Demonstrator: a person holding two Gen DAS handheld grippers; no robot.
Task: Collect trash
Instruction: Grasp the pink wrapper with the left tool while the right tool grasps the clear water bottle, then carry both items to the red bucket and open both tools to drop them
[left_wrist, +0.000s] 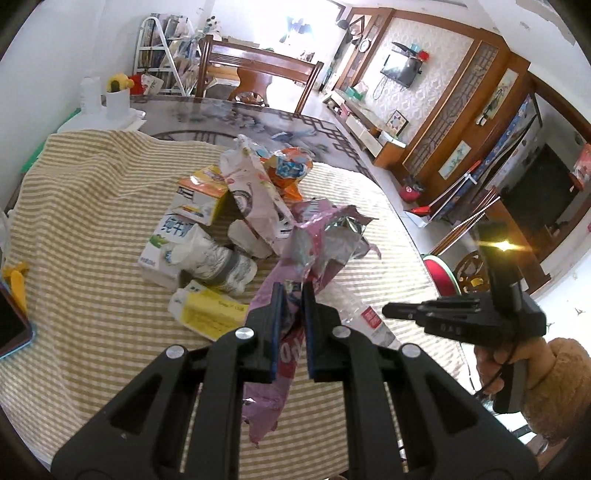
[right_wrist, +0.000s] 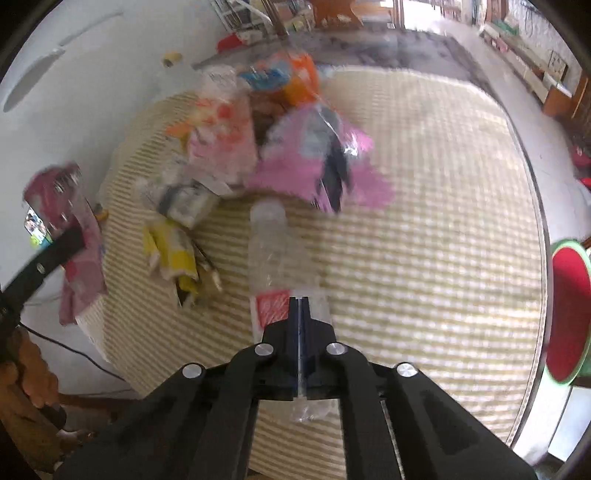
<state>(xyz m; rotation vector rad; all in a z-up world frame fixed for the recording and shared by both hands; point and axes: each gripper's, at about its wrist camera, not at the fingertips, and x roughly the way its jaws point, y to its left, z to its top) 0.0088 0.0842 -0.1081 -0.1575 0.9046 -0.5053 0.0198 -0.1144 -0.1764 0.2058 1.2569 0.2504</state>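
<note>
My left gripper (left_wrist: 292, 291) is clamped on a pink foil wrapper (left_wrist: 280, 354), lifted off the striped cloth (left_wrist: 92, 206). My right gripper (right_wrist: 300, 301) is pinched tight on a clear plastic bottle (right_wrist: 275, 254) — squashed flat between the pads, I think, though that view is blurred. The rest of the trash — a milk carton (left_wrist: 164, 240), a yellow packet (left_wrist: 207, 314) — lies heaped just beyond.

The left wrist view looks forward and down along its jaws, close over the desk (left_wrist: 92, 221) with its striped cloth, facing the room beyond. The right wrist view tilts more steeply down, nearer the cloth, and is blurred. Both share the trash pile (left_wrist: 236, 221) (right_wrist: 236, 147), the clear bottle (left_wrist: 364, 317) (right_wrist: 277, 258) and the pink wrapper (left_wrist: 291, 347) (right_wrist: 79, 258).
</note>
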